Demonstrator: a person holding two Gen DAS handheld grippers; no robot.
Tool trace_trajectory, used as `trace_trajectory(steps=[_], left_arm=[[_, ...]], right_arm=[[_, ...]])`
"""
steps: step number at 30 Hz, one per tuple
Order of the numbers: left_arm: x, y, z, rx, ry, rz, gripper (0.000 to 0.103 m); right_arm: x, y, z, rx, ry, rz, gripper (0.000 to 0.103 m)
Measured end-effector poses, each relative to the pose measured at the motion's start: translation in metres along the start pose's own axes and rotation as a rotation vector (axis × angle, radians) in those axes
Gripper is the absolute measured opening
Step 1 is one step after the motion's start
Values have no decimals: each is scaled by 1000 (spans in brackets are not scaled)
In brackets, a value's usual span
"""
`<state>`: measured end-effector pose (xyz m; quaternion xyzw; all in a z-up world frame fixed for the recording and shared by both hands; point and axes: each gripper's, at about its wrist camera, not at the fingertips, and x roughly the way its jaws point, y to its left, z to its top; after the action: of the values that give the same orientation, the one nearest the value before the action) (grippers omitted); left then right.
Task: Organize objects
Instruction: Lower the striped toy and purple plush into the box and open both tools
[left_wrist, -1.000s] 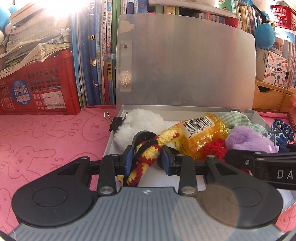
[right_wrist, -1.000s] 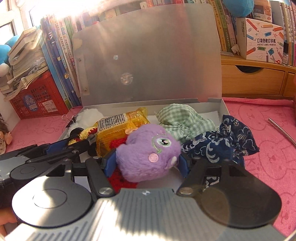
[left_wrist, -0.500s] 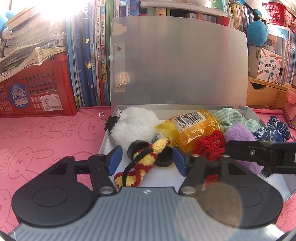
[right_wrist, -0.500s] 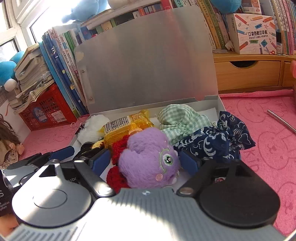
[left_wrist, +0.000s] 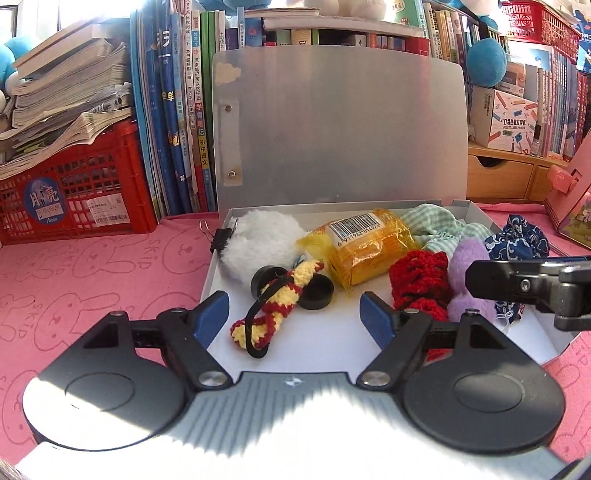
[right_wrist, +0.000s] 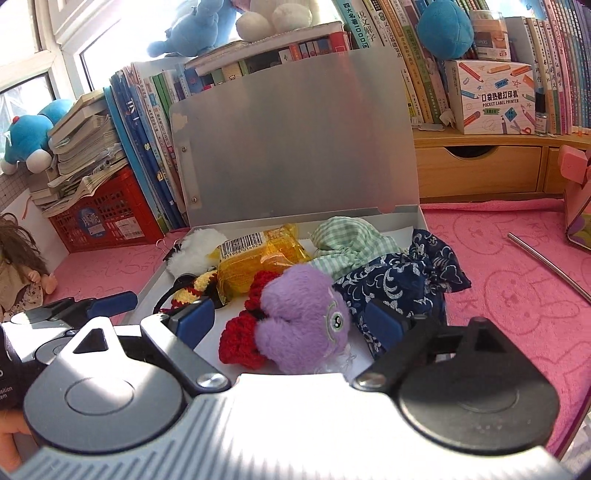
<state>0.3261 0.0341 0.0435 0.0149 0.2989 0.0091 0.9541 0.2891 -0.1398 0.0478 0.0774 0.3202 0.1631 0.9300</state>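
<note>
Probably a child's study at home: crammed schoolbooks (left_wrist: 177, 110), plush toys (right_wrist: 192, 29), pink desk mat (left_wrist: 92, 266).

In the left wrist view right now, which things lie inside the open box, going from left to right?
white fluffy ball → yellow-and-red crochet piece → yellow packet with the barcode → red crochet piece → purple plush toy → dark blue patterned cloth at the right edge.
</note>
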Motion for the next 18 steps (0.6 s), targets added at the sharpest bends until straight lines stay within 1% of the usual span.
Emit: trace_trajectory(steps=[6, 12, 18], left_arm=[[-17, 2, -6, 10, -3, -15, 82], [-41, -1, -13, 25, -22, -49, 82], [-64, -4, -21, 55, -37, -85, 82]], right_arm=[[-14, 6, -6, -24, -12, 8, 94], [-38, 14, -19, -92, -31, 19, 94], [-57, 13, -28, -92, -45, 39, 94]])
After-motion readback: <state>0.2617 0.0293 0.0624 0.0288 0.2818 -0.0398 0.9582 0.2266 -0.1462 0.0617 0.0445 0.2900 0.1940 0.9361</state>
